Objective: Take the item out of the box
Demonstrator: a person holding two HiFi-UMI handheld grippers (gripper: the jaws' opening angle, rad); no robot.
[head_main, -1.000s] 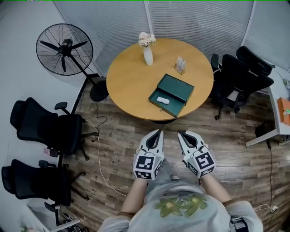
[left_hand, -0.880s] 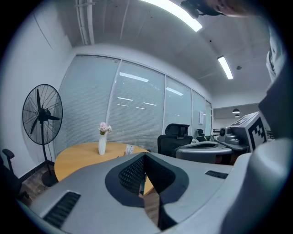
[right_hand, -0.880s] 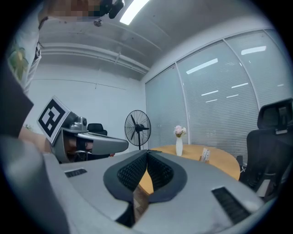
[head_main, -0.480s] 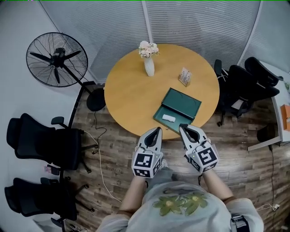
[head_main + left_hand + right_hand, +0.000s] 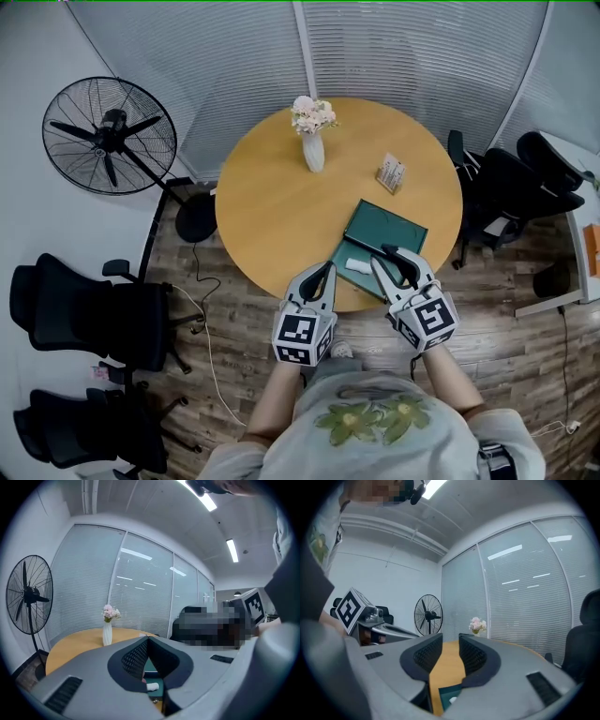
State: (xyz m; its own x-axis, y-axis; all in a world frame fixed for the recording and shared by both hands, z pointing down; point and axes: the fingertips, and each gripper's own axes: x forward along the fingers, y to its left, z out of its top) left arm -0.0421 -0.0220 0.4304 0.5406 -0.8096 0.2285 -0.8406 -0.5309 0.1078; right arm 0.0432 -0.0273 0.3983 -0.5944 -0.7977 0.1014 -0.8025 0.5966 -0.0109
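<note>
An open dark green box (image 5: 386, 232) lies near the front right edge of the round wooden table (image 5: 272, 206). A small white item (image 5: 356, 266) rests in its tray. My left gripper (image 5: 327, 268) hangs shut and empty at the table's edge, just left of the box. The left gripper view shows its pads met (image 5: 147, 641), with the white item (image 5: 152, 686) low beyond them. My right gripper (image 5: 389, 255) is over the box's near side. Its jaws are opening with nothing between them (image 5: 450, 644), and the box (image 5: 449, 692) lies below.
A white vase of pink flowers (image 5: 313, 141) and a small card holder (image 5: 391, 172) stand farther back on the table. A standing fan (image 5: 108, 136) is at the left. Black office chairs stand at the left (image 5: 80, 309) and right (image 5: 511, 187).
Both grippers have come forward from above the floor to the table's edge by the box. The right gripper's jaws have parted; the left stays shut.
</note>
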